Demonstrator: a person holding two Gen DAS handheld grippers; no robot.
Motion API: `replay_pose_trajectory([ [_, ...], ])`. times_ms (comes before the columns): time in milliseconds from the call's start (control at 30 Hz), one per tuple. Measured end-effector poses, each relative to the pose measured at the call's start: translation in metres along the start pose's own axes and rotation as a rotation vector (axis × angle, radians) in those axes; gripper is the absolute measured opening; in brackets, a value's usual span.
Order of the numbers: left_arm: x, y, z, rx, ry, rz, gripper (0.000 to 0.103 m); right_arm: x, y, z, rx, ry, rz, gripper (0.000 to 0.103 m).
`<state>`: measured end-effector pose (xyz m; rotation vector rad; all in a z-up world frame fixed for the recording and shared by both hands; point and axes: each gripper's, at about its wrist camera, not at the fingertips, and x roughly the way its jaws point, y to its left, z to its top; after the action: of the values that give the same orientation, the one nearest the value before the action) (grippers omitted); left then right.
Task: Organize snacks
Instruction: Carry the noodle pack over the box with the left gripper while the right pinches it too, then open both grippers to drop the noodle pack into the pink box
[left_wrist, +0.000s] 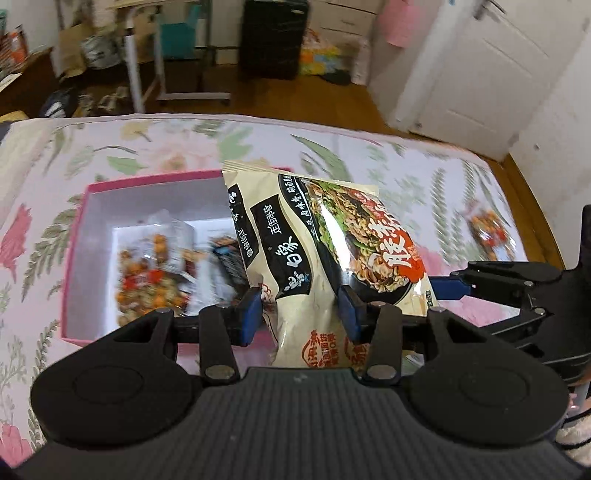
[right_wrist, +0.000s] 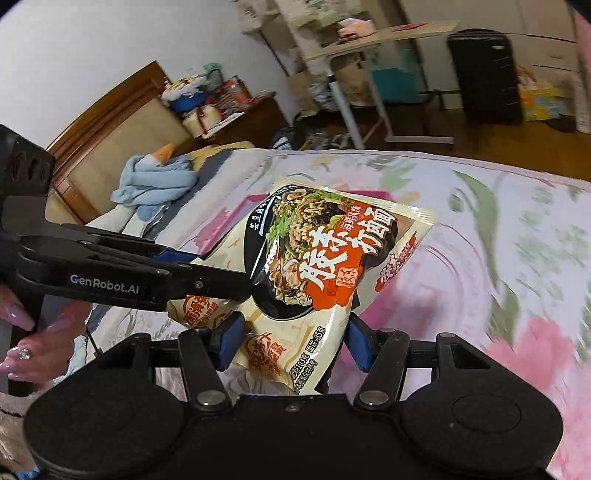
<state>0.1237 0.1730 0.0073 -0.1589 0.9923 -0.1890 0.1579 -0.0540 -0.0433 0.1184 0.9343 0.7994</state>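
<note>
A beige and black instant noodle packet (left_wrist: 314, 251) hangs in the air over the right edge of a pink open box (left_wrist: 79, 236) on the flowered bed. My left gripper (left_wrist: 299, 314) is shut on its lower end. The packet (right_wrist: 317, 266) also shows in the right wrist view, where my right gripper (right_wrist: 295, 343) is shut on its other lower corner; the left gripper (right_wrist: 207, 284) reaches in from the left. The right gripper (left_wrist: 480, 284) enters the left wrist view from the right. The box holds a clear bag of mixed snacks (left_wrist: 151, 273) and a dark packet (left_wrist: 225, 262).
Another clear snack bag (left_wrist: 491, 229) lies on the bedspread (left_wrist: 147, 147) to the right of the box. A blue cloth bundle (right_wrist: 155, 181) lies near the wooden headboard (right_wrist: 110, 122). Beyond the bed are a white desk (right_wrist: 369, 48), a black case (right_wrist: 484, 74) and a white door (left_wrist: 491, 66).
</note>
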Motion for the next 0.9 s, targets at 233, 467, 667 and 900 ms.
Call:
replay_pose_trajectory([
  [233, 0.037, 0.048, 0.008, -0.063, -0.013, 0.07, 0.043, 0.064, -0.001, 0.024, 0.002, 0.051, 0.025, 0.064],
  [467, 0.076, 0.076, 0.004, -0.122, 0.023, 0.094, 0.043, 0.109, 0.002, 0.023, -0.035, 0.093, -0.031, 0.064],
  [667, 0.092, 0.062, -0.007, -0.044, 0.012, 0.185, 0.046, 0.118, 0.019, 0.007, -0.152, 0.096, -0.115, 0.068],
  [900, 0.06, 0.031, -0.009, 0.001, -0.02, 0.102, 0.046, 0.048, 0.025, -0.01, -0.139, -0.034, -0.109, 0.074],
])
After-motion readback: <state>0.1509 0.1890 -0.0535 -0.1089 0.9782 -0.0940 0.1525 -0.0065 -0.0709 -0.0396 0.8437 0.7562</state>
